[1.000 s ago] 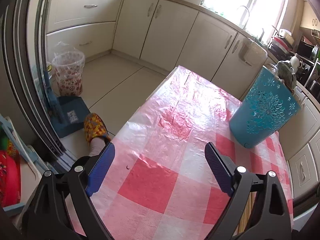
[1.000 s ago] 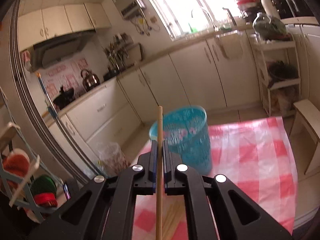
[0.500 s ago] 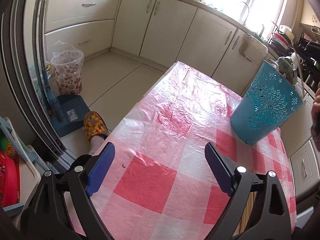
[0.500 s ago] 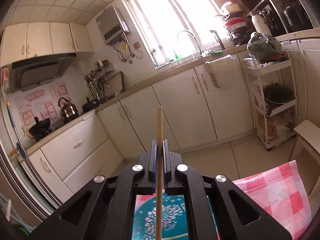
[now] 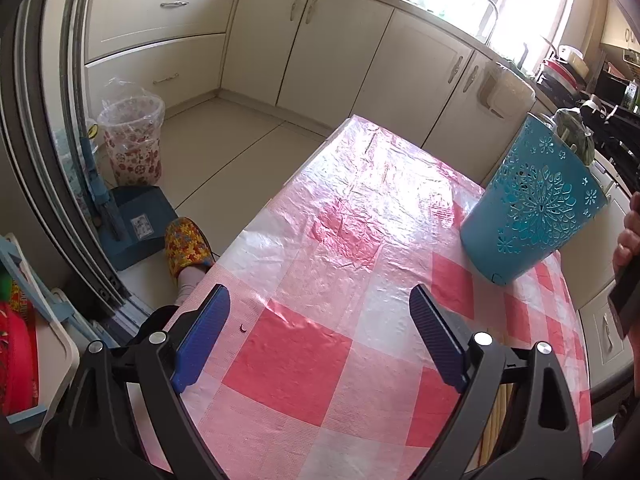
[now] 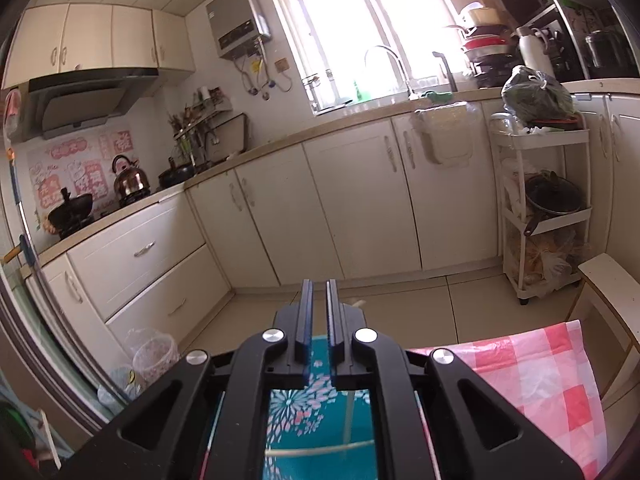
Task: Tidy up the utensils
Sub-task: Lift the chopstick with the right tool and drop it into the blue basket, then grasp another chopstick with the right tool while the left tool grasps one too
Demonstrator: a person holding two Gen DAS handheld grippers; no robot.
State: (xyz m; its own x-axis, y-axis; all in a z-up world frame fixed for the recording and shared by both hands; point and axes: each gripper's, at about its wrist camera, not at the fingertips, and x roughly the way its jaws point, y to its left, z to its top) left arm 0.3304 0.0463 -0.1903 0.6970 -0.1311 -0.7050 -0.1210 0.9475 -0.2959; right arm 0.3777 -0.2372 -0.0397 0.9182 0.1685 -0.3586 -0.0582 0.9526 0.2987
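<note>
The step in hand looks like the drop: the right gripper (image 6: 317, 312), fingers slightly parted and empty, hangs above the teal perforated plastic holder (image 6: 320, 412), where a thin pale wooden chopstick (image 6: 349, 410) stands at lower centre. Next, fetch another. The left gripper (image 5: 316, 328) hovers wide apart over the pink checked tablecloth (image 5: 304, 368).

Cream cabinets (image 6: 352, 208), bright window (image 6: 352, 20)
</note>
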